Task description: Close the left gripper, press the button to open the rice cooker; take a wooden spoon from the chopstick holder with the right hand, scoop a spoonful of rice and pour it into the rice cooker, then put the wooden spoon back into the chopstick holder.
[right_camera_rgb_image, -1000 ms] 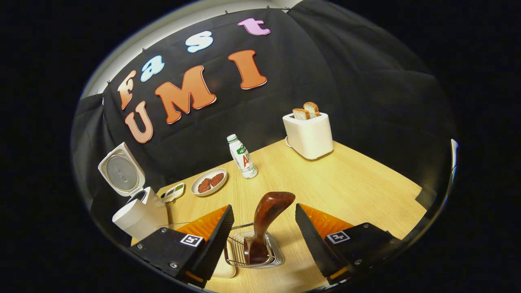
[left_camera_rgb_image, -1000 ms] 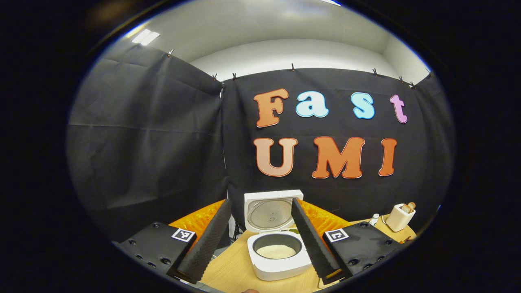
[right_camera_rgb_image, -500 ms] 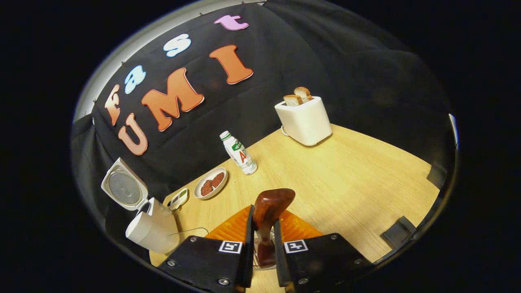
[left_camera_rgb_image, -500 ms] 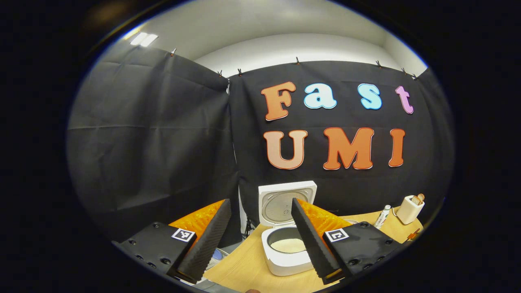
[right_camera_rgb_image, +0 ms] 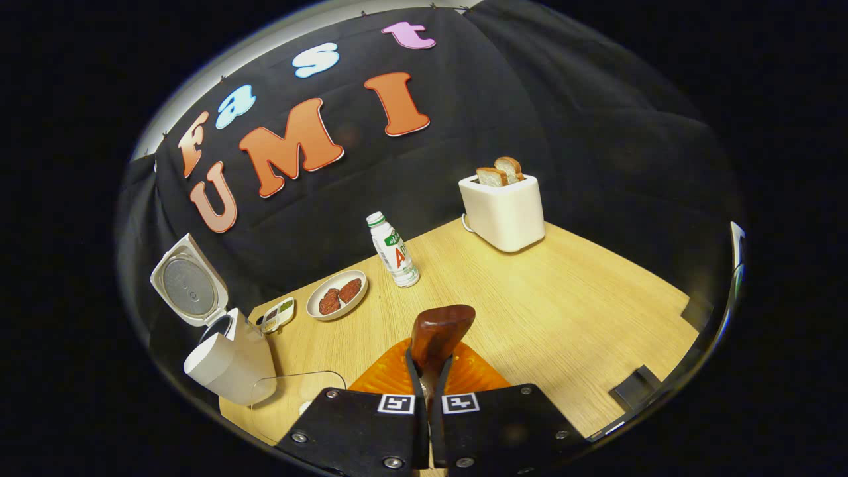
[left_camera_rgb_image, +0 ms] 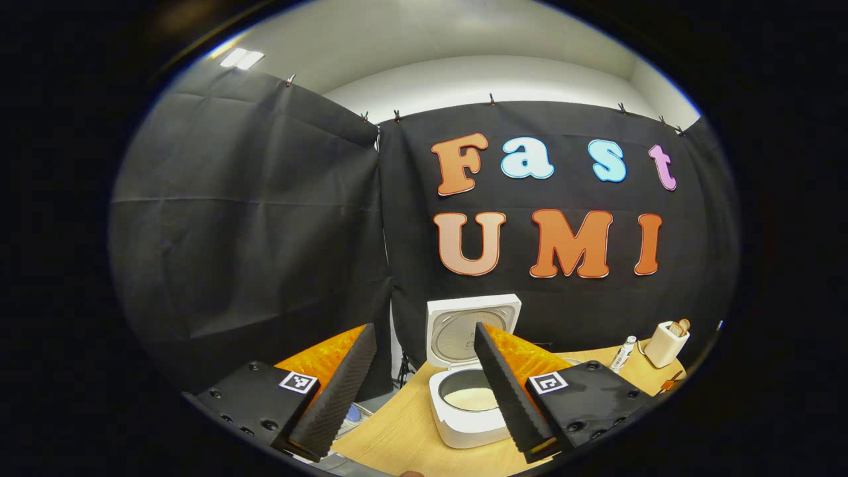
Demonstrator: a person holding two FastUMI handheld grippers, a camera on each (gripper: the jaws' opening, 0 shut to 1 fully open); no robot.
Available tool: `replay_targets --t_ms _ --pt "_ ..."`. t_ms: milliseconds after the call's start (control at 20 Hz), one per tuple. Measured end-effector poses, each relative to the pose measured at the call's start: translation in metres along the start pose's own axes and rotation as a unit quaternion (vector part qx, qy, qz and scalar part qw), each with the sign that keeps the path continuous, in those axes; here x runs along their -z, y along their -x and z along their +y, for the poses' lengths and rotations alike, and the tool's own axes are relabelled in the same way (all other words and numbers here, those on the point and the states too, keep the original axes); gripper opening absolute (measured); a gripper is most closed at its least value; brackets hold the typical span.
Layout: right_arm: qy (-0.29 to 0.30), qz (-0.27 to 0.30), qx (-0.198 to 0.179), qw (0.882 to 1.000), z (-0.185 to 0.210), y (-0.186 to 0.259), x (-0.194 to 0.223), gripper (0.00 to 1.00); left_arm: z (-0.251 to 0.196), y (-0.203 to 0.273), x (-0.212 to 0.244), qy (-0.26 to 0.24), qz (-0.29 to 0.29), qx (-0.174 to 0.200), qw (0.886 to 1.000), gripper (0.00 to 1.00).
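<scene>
A: How does the wooden spoon (right_camera_rgb_image: 434, 334) handle?

B: I'd judge it light, stiff and a bit slick with its polish. The right gripper (right_camera_rgb_image: 428, 384) has its jaws closed on the handle low down, the rounded end poking up above them.

A: And the left gripper (left_camera_rgb_image: 424, 381)?

B: Jaws wide apart, nothing held, facing the rice cooker (left_camera_rgb_image: 467, 404), whose lid is up with rice inside.

A: The room?

B: Pale wood counter (right_camera_rgb_image: 570, 311), smooth; toaster (right_camera_rgb_image: 503, 209), bottle (right_camera_rgb_image: 394, 252) and a plate of food (right_camera_rgb_image: 338, 296) sit well apart from the spoon.
</scene>
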State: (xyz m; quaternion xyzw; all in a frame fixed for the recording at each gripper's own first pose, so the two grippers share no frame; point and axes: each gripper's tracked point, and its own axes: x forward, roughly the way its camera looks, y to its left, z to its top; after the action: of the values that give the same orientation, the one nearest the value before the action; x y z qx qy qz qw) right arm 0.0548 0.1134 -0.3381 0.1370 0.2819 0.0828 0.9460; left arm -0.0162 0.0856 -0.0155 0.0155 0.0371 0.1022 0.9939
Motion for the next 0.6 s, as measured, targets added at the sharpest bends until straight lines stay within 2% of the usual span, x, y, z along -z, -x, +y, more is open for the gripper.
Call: replay_targets --t_ms 350,600 --pt "0.045 -0.058 -0.016 0.997 0.034 0.037 -0.052 0.01 -0.001 -0.004 -0.003 0.001 -0.005 0.025 1.0 1.0" --pt "0.069 -0.101 -0.057 0.991 0.087 0.065 -0.079 0.01 0.004 -0.009 -0.002 0.01 -0.005 0.047 0.999 1.0"
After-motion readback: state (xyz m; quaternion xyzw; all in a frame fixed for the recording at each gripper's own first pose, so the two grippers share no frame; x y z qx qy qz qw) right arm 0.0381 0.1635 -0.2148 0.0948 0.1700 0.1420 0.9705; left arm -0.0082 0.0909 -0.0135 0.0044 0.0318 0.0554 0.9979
